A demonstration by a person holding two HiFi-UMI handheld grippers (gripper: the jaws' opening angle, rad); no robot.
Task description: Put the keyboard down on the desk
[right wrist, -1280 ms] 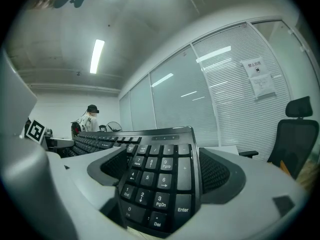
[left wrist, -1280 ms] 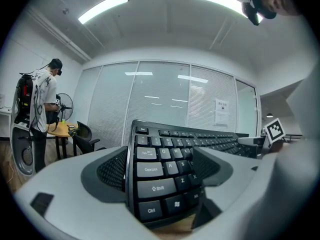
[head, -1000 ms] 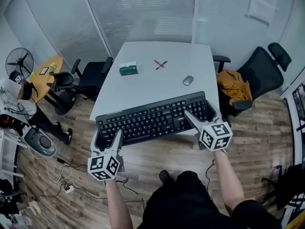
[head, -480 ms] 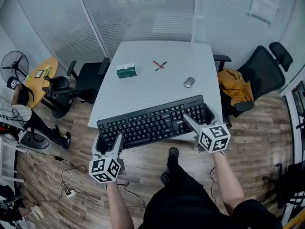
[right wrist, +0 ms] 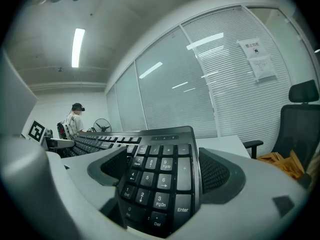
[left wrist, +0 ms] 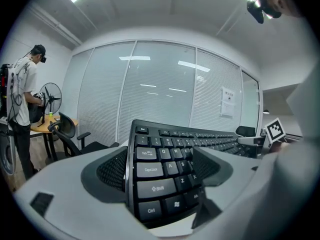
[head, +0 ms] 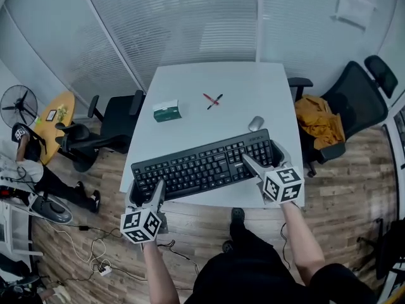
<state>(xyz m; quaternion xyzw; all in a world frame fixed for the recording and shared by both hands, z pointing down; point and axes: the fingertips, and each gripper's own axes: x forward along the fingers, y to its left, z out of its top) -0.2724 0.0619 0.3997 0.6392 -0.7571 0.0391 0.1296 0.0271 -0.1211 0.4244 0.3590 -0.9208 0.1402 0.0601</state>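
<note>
A black full-size keyboard point(head: 202, 164) hangs across the near part of the white desk point(head: 221, 84), held at both ends. My left gripper point(head: 144, 192) is shut on its left end, its jaws on either side of the Shift and Ctrl keys point(left wrist: 155, 186). My right gripper point(head: 262, 154) is shut on the number-pad end point(right wrist: 162, 179). In both gripper views the keyboard point(left wrist: 180, 149) runs away from the jaws toward the other gripper. I cannot tell whether its underside touches the desk.
A grey mouse point(head: 255, 123) lies just beyond the keyboard's right end. Farther back are a green box point(head: 167, 111) and crossed pens point(head: 212, 100). Black chairs stand at the left point(head: 107, 128) and right point(head: 354, 103), the right one with an orange garment point(head: 319, 122). A person point(head: 25, 163) stands far left.
The keyboard and both grippers have moved forward from past the desk's front edge to over its near part, close to the mouse. Both grips are unchanged.
</note>
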